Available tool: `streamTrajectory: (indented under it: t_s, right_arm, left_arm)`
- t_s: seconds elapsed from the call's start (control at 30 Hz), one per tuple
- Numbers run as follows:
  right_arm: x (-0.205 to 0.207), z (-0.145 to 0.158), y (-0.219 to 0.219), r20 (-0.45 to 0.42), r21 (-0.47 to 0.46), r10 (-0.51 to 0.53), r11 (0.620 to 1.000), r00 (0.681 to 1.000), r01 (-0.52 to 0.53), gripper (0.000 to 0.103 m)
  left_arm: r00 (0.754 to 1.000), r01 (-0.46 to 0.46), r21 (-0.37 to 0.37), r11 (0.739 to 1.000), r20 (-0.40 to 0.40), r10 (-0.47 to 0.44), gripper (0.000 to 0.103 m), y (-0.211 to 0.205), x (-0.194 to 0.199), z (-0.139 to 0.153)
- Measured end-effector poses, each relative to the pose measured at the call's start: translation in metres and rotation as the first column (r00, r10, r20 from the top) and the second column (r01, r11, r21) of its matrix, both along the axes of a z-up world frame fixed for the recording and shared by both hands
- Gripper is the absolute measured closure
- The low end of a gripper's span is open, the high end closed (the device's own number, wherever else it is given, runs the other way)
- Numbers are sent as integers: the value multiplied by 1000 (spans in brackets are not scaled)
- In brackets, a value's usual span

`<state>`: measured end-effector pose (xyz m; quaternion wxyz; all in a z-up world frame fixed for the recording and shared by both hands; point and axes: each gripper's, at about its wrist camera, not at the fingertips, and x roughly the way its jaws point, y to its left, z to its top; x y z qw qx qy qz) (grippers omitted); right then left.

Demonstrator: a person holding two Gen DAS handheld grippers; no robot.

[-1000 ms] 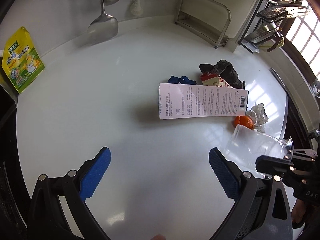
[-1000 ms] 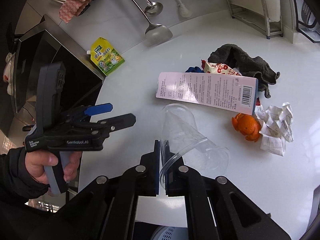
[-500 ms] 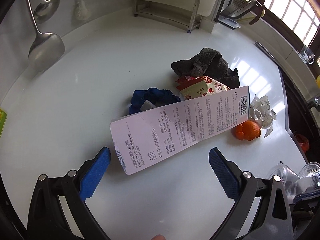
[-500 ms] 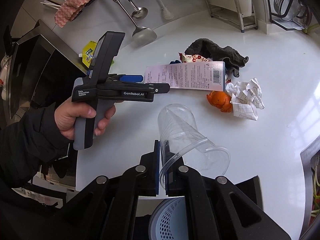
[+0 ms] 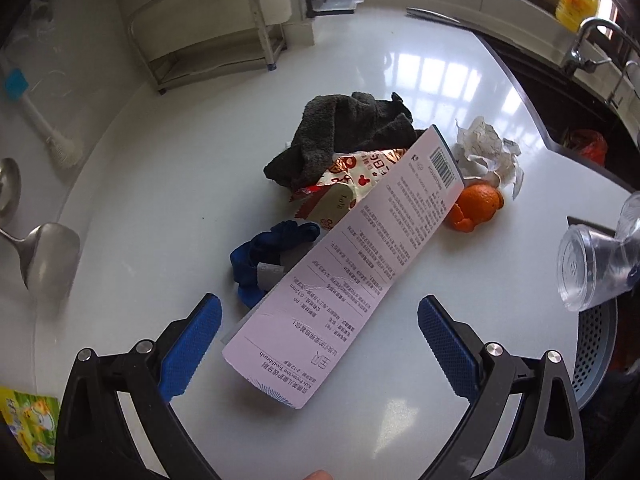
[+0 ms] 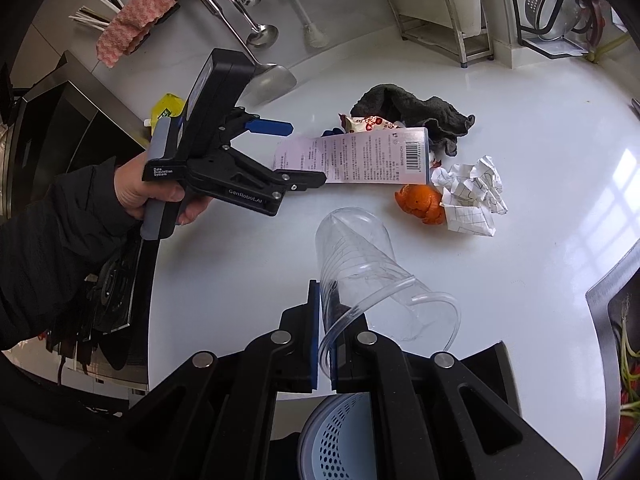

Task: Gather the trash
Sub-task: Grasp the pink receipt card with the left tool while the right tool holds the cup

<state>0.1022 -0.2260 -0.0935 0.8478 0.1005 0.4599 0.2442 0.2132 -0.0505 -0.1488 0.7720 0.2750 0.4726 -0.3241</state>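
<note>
A long pink toothbrush box (image 5: 348,276) lies on the white counter (image 5: 168,184). Its near end sits between the spread blue pads of my left gripper (image 5: 320,340), which is open and not touching it. Around the box lie a snack wrapper (image 5: 348,188), orange peel (image 5: 476,204), crumpled paper (image 5: 488,152), a dark cloth (image 5: 344,136) and a blue fabric band (image 5: 264,252). My right gripper (image 6: 326,332) is shut on the rim of a clear plastic cup (image 6: 372,280), held tilted above a perforated blue-white basket (image 6: 340,436). The right wrist view shows the left gripper (image 6: 296,152) at the box (image 6: 360,156).
A metal stand (image 5: 208,40) and a dish rack (image 6: 560,8) line the back wall. A spatula (image 5: 44,252), ladles and a brush hang at the left. A yellow-green pouch (image 6: 166,106) lies by the stove (image 6: 108,280). The counter edge and sink (image 6: 624,320) are at the right.
My left gripper has rolled and moved in on the pink box, whose end now lies between its open fingers. The right gripper keeps the cup and has shifted slightly.
</note>
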Motion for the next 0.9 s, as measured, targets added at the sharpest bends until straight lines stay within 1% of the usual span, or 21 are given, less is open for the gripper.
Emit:
streamTrajectory:
  t_s: [0.07,0.13,0.2,0.23,0.27,0.33,0.43,0.5,0.53,0.63,0.73,0.9]
  right_arm:
    - [1,0,0,0,1,-10,1000,1000,10,99]
    - [1,0,1,-3,-2,-16,1000,1000,15,99]
    - [1,-1,1,-8,-4,-25,1000,1000,25,99]
    - [1,-1,1,-11,-4,-31,1000,999,31,99]
    - [1,-2,0,-13,-4,-36,999,999,36,99]
    - [1,-2,-2,-18,-3,-49,999,999,49,99]
    - [4,-3,-7,-28,-1,-70,998,997,70,99]
    - [7,-4,-8,-29,1,-75,997,997,75,99]
    - [9,-3,-8,-29,1,-75,997,997,75,99]
    - [14,-2,-5,-21,3,-64,998,998,64,99]
    - [19,0,0,-15,6,-45,999,999,45,99]
    - [20,-1,3,-17,-4,-25,1000,1000,25,99]
  left_arm:
    - [1000,27,23,999,-1,-27,7,-3,3,-5]
    - [999,45,25,999,-10,-44,8,-5,7,-8]
    - [998,60,26,998,-24,-59,16,-9,10,-11]
    - [997,69,30,997,-36,-68,27,-10,11,-13]
    - [996,76,39,996,-41,-75,32,-12,10,-16]
    - [995,92,43,995,-42,-90,33,-13,8,-19]
    - [992,105,7,994,-73,-104,40,-10,3,-14]
    - [989,111,-18,994,-98,-113,50,-6,-4,-11]
    - [987,113,-27,993,-109,-115,57,-3,-7,-10]
    - [982,109,-57,992,-151,-116,65,6,-15,-11]
    - [979,93,-83,992,-173,-107,65,11,-19,-11]
    - [967,114,-107,988,-218,-135,64,6,-27,-15]
